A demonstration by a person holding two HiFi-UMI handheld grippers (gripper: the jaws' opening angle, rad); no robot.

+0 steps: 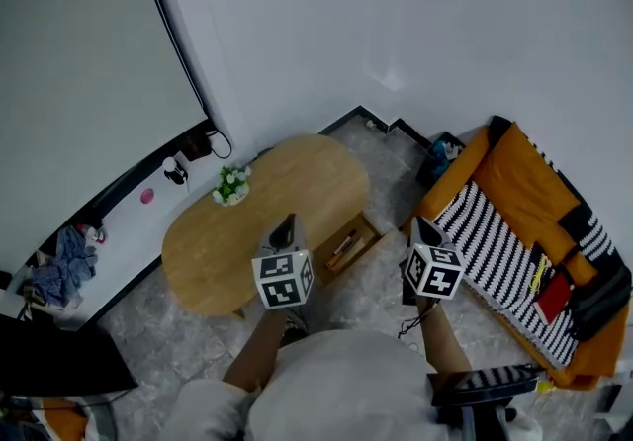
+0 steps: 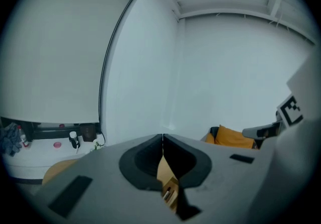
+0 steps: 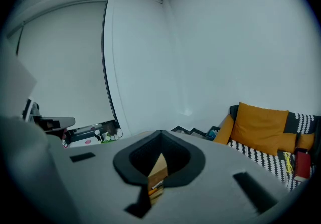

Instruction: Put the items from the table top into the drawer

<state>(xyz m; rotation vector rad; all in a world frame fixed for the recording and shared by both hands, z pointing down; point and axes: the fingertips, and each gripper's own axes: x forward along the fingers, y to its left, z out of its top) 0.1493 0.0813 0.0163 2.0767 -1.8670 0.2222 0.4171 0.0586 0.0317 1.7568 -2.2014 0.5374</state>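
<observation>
Nearest in the head view is the person's shirt [image 1: 336, 390]. The left tool [image 1: 284, 229] hangs over the desk's [image 1: 297, 182] near edge, and the right tool [image 1: 427, 231] is just past the open drawer [image 1: 348, 246] at the near right edge. The small things [image 1: 341, 249] inside are too tiny to name. A flower pot [image 1: 231, 184] sits at the far left edge.

Left gripper view: jaws pressed together, empty.

Right gripper view: same.

If the pot counts, I'd spread the left tool early, grab low and keep it upright.
</observation>
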